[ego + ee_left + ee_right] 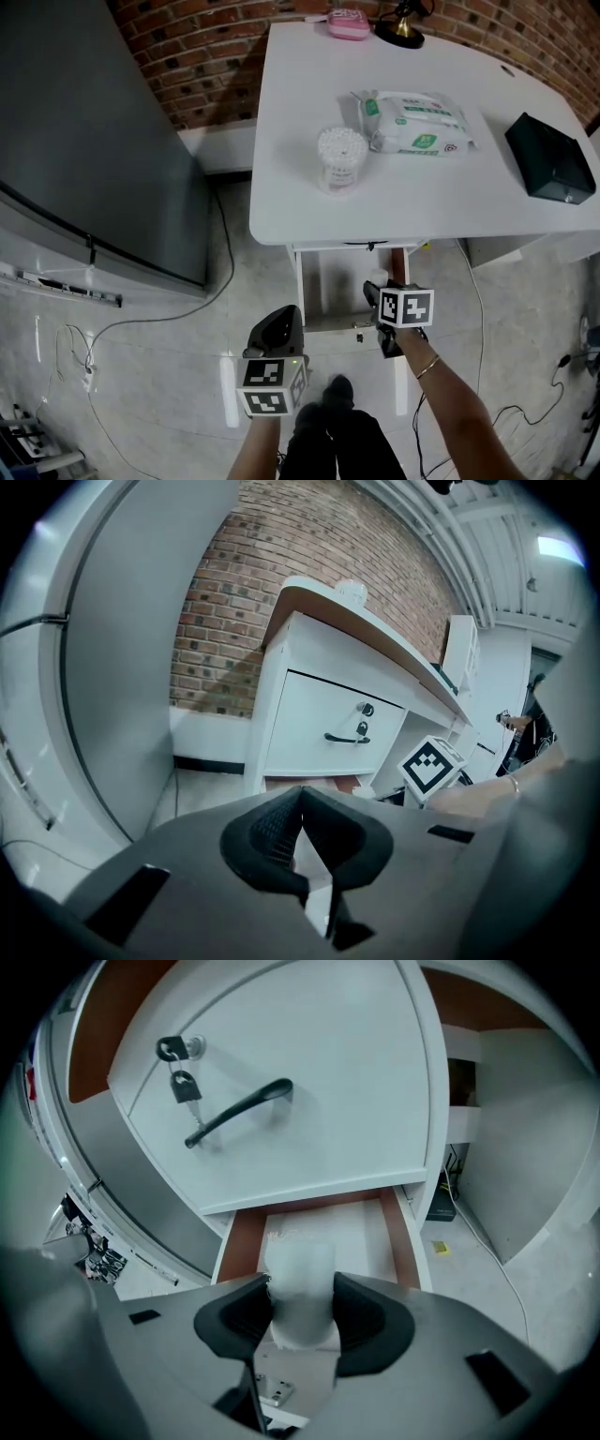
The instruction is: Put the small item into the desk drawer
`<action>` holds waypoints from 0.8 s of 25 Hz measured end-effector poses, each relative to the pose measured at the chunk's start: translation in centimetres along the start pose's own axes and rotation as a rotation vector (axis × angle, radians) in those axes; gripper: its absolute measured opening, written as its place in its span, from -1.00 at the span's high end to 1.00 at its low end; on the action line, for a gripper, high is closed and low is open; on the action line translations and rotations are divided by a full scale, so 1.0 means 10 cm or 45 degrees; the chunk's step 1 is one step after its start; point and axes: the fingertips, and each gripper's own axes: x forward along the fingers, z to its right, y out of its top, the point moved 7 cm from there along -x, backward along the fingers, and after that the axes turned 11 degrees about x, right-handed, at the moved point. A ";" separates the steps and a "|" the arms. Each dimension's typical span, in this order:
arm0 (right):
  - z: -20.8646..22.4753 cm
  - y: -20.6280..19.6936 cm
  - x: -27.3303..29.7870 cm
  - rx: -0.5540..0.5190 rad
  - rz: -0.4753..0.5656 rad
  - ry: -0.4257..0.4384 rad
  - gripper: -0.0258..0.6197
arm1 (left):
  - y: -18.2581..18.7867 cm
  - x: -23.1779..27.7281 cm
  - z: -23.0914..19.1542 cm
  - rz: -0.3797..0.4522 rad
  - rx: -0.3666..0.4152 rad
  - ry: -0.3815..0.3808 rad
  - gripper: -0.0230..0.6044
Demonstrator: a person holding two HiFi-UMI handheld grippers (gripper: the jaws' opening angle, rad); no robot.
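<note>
My right gripper [302, 1309] is shut on a small white translucent item [300, 1274], which stands upright between the pads. It hangs just above the open lower drawer [323, 1227], whose sides are brown and whose floor is pale. Above that is the shut upper drawer with a black handle [239, 1110] and a key in the lock [176, 1051]. In the head view the right gripper [377, 291] is under the white desk's [309, 202] front edge. My left gripper [279, 321] is lower left of it, its jaws [300, 803] shut with nothing between them.
On the desk top stand a cotton swab jar [341, 157], a pack of wipes [412, 122] and a black box [550, 157]. A large grey panel [84, 141] fills the left side. Cables [141, 323] trail over the tiled floor. A brick wall is behind.
</note>
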 end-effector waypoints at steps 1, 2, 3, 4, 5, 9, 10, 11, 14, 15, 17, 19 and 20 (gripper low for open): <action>0.02 0.01 0.06 0.003 -0.012 -0.001 0.34 | -0.02 0.04 -0.01 0.000 0.002 0.000 0.86; 0.04 0.02 0.13 0.005 -0.023 -0.002 0.34 | -0.04 0.07 -0.03 -0.001 0.004 0.001 0.86; 0.06 0.03 0.19 0.007 -0.034 -0.003 0.34 | -0.05 0.10 -0.05 -0.002 0.005 0.003 0.86; 0.08 0.04 0.26 0.010 -0.044 -0.005 0.34 | -0.06 0.13 -0.06 -0.002 0.004 0.005 0.86; 0.11 0.04 0.32 0.013 -0.054 -0.010 0.34 | -0.08 0.16 -0.08 0.000 0.002 0.007 0.86; 0.19 0.06 0.53 -0.001 -0.081 -0.037 0.34 | -0.13 0.24 -0.15 0.009 -0.005 0.018 0.86; 0.20 0.07 0.58 -0.011 -0.086 -0.045 0.34 | -0.14 0.26 -0.17 0.011 -0.006 0.022 0.86; 0.21 0.07 0.63 -0.022 -0.094 -0.054 0.34 | -0.15 0.28 -0.19 0.013 -0.007 0.026 0.86; 0.24 0.07 0.77 -0.064 -0.133 -0.084 0.34 | -0.19 0.32 -0.24 0.013 -0.013 0.036 0.86; 0.25 0.07 0.82 -0.076 -0.143 -0.091 0.34 | -0.20 0.34 -0.26 0.012 -0.014 0.039 0.86; 0.26 0.09 0.91 -0.091 -0.150 -0.100 0.34 | -0.23 0.38 -0.30 0.016 -0.010 0.049 0.86; 0.28 0.10 1.01 -0.103 -0.151 -0.113 0.34 | -0.25 0.42 -0.35 0.024 -0.005 0.060 0.86; 0.30 0.10 1.05 -0.114 -0.152 -0.120 0.34 | -0.27 0.45 -0.36 0.024 -0.007 0.062 0.86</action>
